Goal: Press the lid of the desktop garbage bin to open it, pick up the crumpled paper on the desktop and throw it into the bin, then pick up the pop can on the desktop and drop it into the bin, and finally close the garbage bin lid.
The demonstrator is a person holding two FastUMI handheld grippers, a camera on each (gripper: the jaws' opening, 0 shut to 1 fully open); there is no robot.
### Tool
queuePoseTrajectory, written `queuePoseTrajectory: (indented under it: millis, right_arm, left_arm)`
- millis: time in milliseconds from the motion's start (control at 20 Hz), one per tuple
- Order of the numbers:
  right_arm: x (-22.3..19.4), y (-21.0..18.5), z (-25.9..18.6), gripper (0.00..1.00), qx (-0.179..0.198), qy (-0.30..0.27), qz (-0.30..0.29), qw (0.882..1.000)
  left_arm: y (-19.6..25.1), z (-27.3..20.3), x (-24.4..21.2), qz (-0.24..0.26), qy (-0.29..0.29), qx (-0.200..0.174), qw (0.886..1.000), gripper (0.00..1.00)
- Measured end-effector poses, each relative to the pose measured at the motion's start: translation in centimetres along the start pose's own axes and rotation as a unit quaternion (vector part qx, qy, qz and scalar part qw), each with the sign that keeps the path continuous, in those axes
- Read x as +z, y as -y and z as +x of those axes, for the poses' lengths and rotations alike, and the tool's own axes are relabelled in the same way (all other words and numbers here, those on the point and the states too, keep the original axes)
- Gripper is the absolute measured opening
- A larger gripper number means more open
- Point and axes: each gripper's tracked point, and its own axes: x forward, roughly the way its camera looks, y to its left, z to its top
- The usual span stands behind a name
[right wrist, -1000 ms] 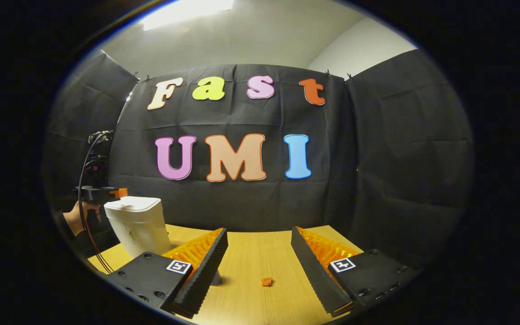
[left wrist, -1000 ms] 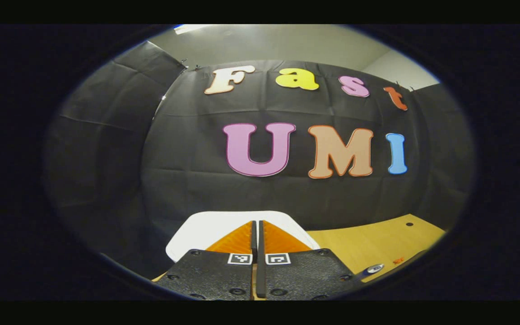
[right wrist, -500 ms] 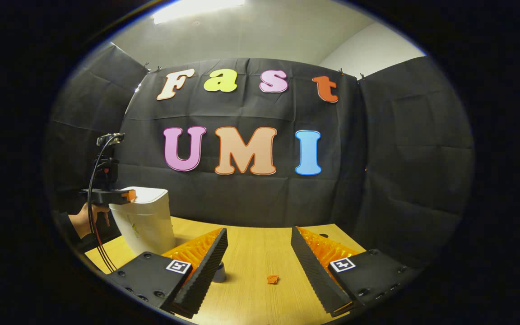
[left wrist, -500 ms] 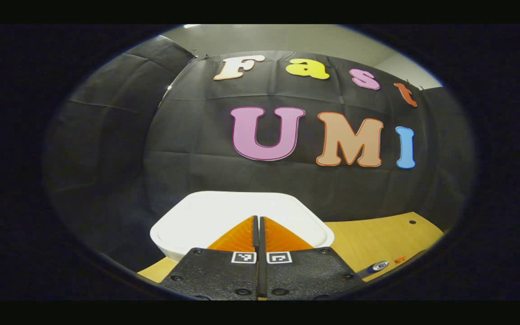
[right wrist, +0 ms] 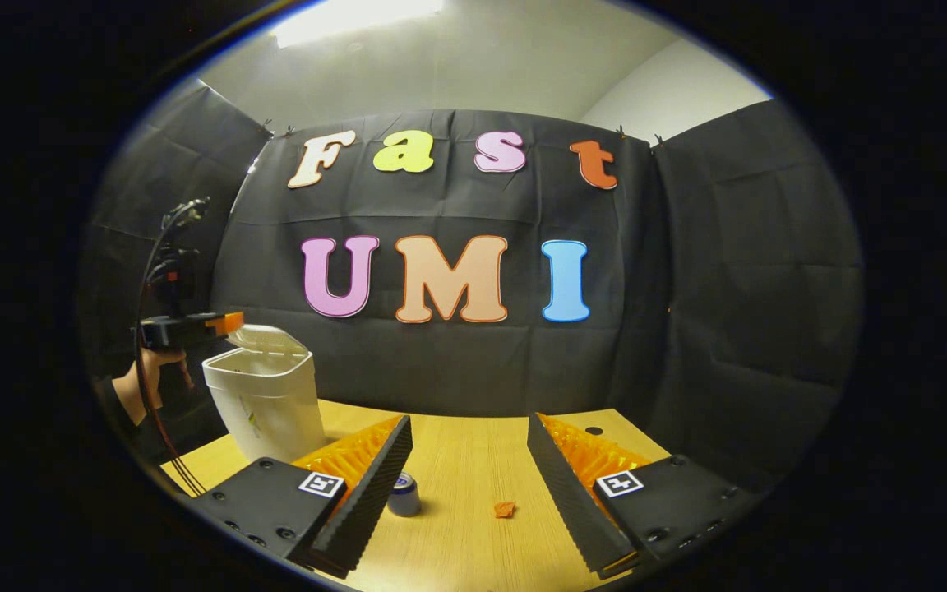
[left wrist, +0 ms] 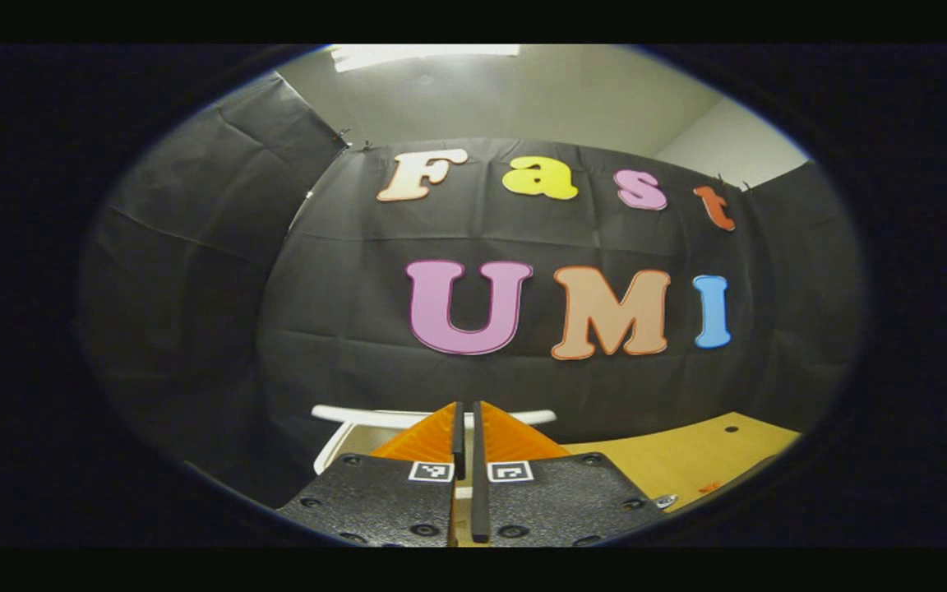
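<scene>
Bin [right wrist: 266,404] at table's left; lid [right wrist: 266,338] was seen raised, so opening was judged done. Paper [right wrist: 505,510] and can [right wrist: 403,495] lay untouched on table [right wrist: 457,460]. Left gripper [left wrist: 464,427] fingers were closed together, empty; right gripper [right wrist: 468,460] was spread wide, empty.

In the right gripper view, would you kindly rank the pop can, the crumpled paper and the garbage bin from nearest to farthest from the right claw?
1. Pop can, beside the claw's left finger.
2. Crumpled paper, between the fingers; too close to call against the can.
3. Garbage bin, far left, lid raised.
</scene>
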Motion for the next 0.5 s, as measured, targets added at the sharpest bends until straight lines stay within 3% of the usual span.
queuePoseTrajectory:
  millis: [50,150,200,300,450,500]
  right_arm:
    - [0.1,0.0,0.1,0.95,-0.002,0.002,0.001,1.000]
    - [0.0,0.4,0.3,0.93,-0.004,0.006,0.003,1.000]
    - [-0.2,0.6,0.5,0.95,-0.003,0.007,0.005,1.000]
    - [-0.4,1.3,1.2,0.95,0.001,0.007,0.008,1.000]
    - [-2.0,2.8,3.2,0.95,0.016,-0.005,0.011,1.000]
    - [-2.9,3.6,4.1,0.96,0.020,-0.015,0.009,1.000]
  left_arm:
    - [0.9,-0.8,0.6,-0.008,0.005,-0.015,1.000,0.05]
    - [2.3,-2.9,1.2,-0.009,0.009,-0.033,0.999,0.44]
    - [2.9,-3.7,1.7,-0.005,0.013,-0.038,0.999,0.51]
    - [4.0,-5.6,2.3,0.001,0.018,-0.044,0.999,0.54]
    - [6.0,-8.8,3.0,0.004,0.032,-0.040,0.999,0.90]
    - [6.7,-9.8,3.1,0.004,0.038,-0.034,0.999,0.94]
